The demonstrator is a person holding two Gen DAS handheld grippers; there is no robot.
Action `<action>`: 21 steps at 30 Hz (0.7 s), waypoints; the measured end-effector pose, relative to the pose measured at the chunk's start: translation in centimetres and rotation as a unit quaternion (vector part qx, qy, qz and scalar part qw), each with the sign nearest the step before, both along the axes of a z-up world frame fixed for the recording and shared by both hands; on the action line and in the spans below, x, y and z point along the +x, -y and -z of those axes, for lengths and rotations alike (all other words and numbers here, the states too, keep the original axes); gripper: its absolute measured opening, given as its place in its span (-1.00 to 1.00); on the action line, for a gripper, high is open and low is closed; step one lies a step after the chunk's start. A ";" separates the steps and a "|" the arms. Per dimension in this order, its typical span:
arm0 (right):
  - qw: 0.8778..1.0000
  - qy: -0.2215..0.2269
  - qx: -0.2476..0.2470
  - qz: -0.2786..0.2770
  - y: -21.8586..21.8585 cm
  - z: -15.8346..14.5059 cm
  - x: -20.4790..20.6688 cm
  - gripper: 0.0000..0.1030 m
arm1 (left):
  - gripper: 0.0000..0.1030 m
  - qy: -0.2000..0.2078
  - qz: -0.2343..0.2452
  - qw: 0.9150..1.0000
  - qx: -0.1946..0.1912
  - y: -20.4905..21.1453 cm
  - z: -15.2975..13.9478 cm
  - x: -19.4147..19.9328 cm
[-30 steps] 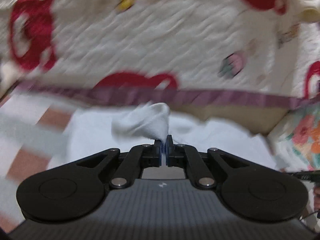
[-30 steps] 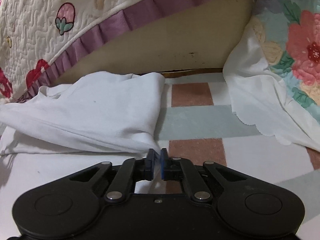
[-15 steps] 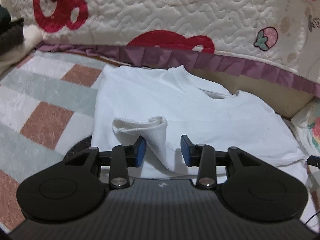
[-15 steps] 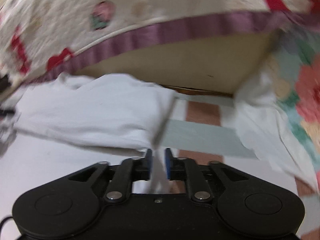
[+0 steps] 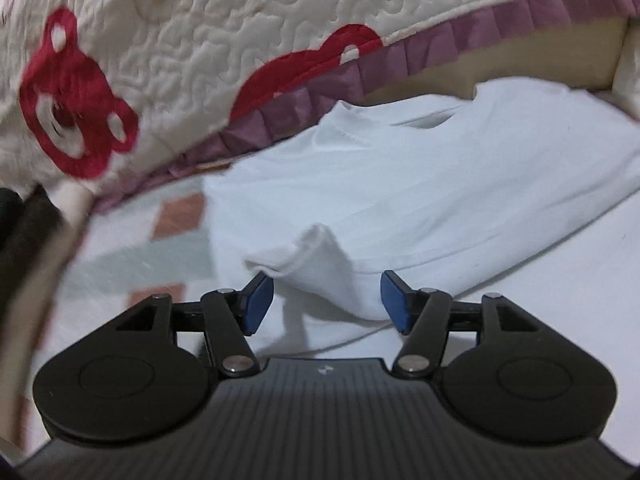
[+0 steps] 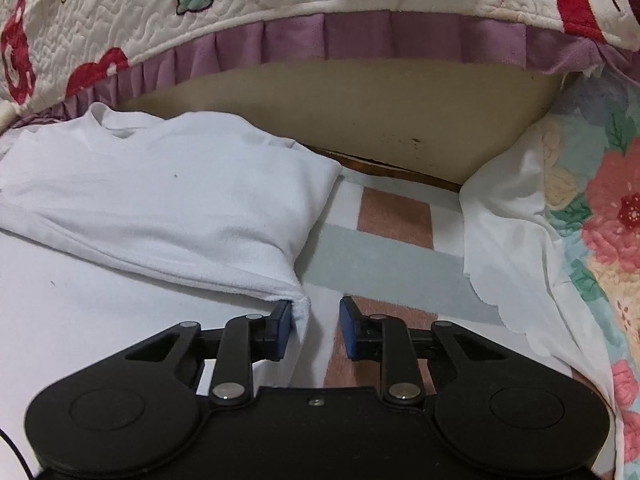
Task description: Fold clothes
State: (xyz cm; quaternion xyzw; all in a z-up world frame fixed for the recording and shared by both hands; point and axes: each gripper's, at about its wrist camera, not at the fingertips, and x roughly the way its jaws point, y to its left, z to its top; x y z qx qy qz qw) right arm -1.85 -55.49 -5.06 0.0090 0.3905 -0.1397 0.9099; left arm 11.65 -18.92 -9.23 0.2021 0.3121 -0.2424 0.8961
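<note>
A white garment (image 5: 400,184) lies on the mat with its upper part folded over, neckline toward the bed. My left gripper (image 5: 326,298) hovers low over the garment's near edge with its jaws opening. A raised fold of cloth (image 5: 316,256) sits between the pads, and neither pad presses on it. In the right wrist view the same garment (image 6: 160,200) fills the left half. My right gripper (image 6: 315,324) is at its folded corner (image 6: 298,304) with its jaws closing. The corner rests against the left pad (image 6: 283,332) while the right pad stands clear of it.
A quilted bedspread (image 5: 200,60) with red bears and a purple ruffle (image 6: 320,36) hangs over the beige bed base (image 6: 360,120) just behind the garment. A checked mat (image 6: 380,248) lies underneath. A floral blanket (image 6: 600,220) borders the right, and dark items (image 5: 24,232) the far left.
Both grippers were shut on pinched cloth and have let go. The left jaws spread wide and its lifted fold has sunk onto the garment. The right jaws have parted at the corner.
</note>
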 end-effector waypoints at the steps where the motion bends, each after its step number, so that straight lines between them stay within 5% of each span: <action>1: 1.000 0.000 0.003 0.006 0.0 0.1 0.0 -0.45 | 0.14 0.000 -0.004 1.000 -0.011 -0.4 -0.4 0.1; 7: 0.997 0.010 0.057 0.051 1.1 0.9 -0.2 -0.45 | 0.14 0.013 -0.010 0.994 -0.108 -3.4 -3.1 1.2; 10: 0.989 0.029 0.121 0.086 2.6 1.3 -0.7 -0.44 | 0.14 0.018 0.029 0.989 -0.146 -3.7 -3.1 1.8; 12: 0.984 0.038 0.147 0.094 3.2 1.4 -1.0 -0.44 | 0.16 -0.018 0.086 0.982 -0.168 -3.0 -2.1 2.7; 15: 0.987 0.032 0.139 0.080 3.1 1.4 -0.9 -0.44 | 0.18 -0.117 0.173 0.967 -0.144 -0.6 0.3 4.8; 18: 0.989 0.024 0.128 0.063 3.0 1.5 -0.8 -0.44 | 0.20 -0.103 0.260 0.957 -0.081 0.8 1.4 4.0; 21: 0.991 0.021 0.125 0.049 3.2 1.5 -0.9 -0.44 | 0.21 -0.092 0.297 0.950 -0.036 1.1 1.7 3.1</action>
